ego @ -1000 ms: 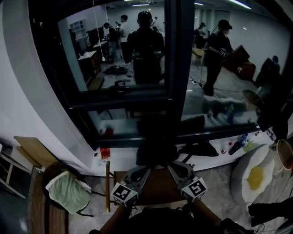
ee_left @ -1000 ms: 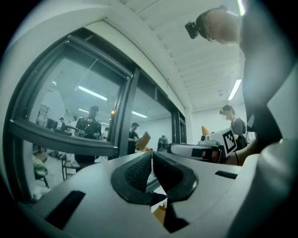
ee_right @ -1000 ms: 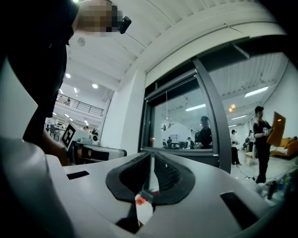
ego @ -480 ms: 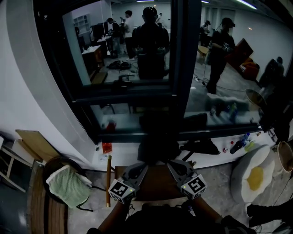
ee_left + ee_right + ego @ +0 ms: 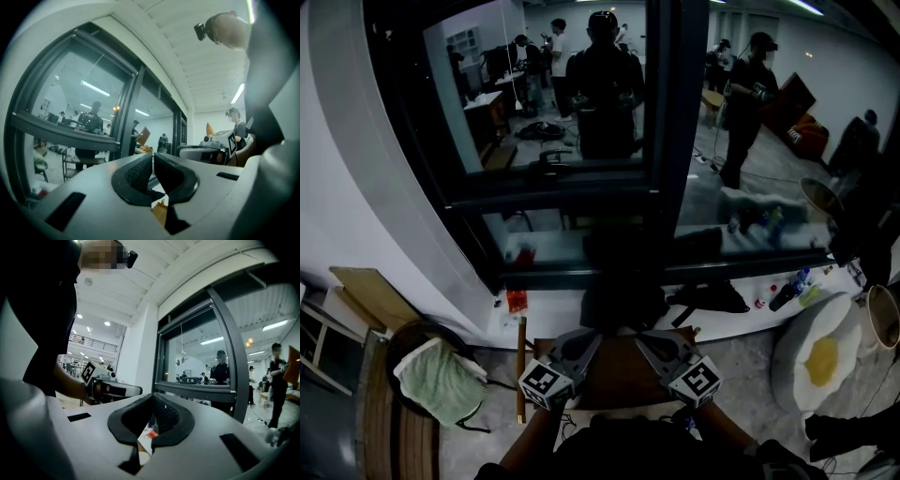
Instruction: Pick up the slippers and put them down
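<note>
A large dark window (image 5: pixel 553 122) is seen across the upper view, with a white sill (image 5: pixel 553 323) run along its foot and a brown wooden board (image 5: pixel 623 375) set just below that. Over the board, pointed toward the window, the left gripper (image 5: pixel 153 158) and the right gripper (image 5: pixel 151 398) are held side by side, each with jaws pressed together on nothing. A black flat thing (image 5: pixel 710 300) (possibly one of the slippers; it cannot be told) is laid on the sill below the window's right pane.

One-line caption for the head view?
Shut and empty, the left hand-held gripper and right hand-held gripper face a dark window.
</note>
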